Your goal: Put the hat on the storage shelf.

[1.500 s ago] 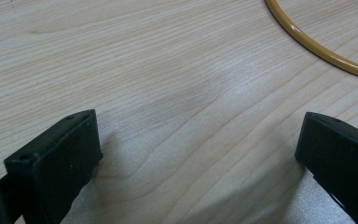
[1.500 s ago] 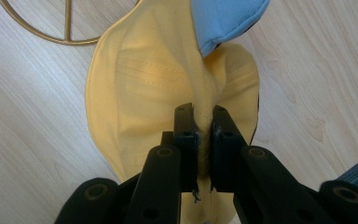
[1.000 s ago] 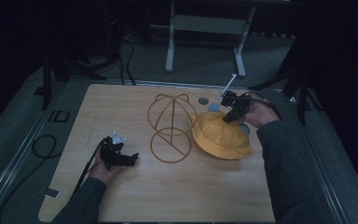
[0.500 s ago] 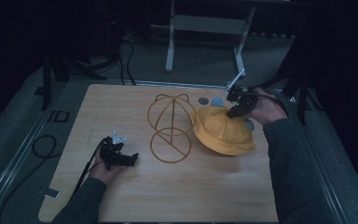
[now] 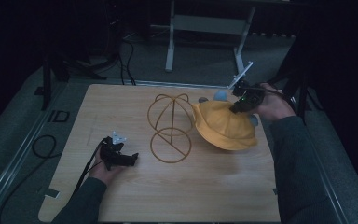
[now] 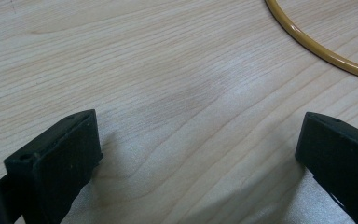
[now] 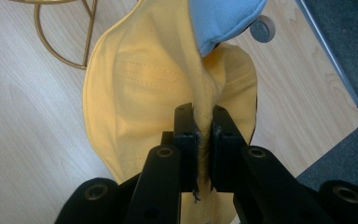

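Observation:
A yellow bucket hat with a light blue lining hangs lifted off the right side of the table, just right of a gold wire hat stand. My right gripper is shut on a pinched fold of the hat's crown; the brim droops toward the wood. My left gripper rests low on the table at the left front, open, with bare wood between its fingers. A piece of the stand's round base ring curves past in the left gripper view.
The wooden table ends close behind the right hand, with a metal rail and dark floor beyond. A small round grey disc lies near the far right corner. A cable trails off the left edge.
My right gripper has risen and drawn back to the right, lifting the yellow hat off the table by its crown. The left gripper has stayed where it was.

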`<state>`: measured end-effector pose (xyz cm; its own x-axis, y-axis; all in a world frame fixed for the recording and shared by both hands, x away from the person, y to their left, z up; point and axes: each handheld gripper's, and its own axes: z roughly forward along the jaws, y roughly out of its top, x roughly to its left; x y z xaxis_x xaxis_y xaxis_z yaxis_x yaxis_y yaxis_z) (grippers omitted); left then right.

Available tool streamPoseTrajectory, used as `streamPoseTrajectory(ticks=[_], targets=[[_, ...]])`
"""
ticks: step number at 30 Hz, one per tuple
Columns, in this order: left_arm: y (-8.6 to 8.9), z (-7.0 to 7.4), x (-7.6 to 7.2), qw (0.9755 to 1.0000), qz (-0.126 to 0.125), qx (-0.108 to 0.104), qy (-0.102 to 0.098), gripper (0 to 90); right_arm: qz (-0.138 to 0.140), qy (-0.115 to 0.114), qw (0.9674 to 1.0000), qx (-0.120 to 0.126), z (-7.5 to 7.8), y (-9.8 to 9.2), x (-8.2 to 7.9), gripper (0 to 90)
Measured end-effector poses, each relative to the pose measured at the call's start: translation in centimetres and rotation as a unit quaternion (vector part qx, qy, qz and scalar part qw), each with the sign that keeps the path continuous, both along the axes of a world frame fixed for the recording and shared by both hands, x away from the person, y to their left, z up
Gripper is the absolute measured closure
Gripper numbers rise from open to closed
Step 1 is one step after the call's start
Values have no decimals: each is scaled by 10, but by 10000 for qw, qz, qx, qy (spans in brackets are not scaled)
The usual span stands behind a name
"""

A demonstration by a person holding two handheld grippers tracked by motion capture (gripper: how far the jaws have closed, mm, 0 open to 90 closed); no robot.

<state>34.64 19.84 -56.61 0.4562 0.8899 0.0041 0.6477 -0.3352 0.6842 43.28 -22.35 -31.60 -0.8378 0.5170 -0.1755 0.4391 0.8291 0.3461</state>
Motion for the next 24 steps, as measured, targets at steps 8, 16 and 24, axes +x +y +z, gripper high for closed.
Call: streamPoseTrajectory(ticks=[8,16,24], targets=[[0,0,0,10000,-3,1,10,1,-20,-135,9998,125,13,-7,-3,836],[0,0,0,10000,-5,3,13,1,4,-224,9996,159,24,-11,-7,836],[0,0,0,10000,-8,11,4,1,42,-374,9988,311,35,-13,-12,836]])
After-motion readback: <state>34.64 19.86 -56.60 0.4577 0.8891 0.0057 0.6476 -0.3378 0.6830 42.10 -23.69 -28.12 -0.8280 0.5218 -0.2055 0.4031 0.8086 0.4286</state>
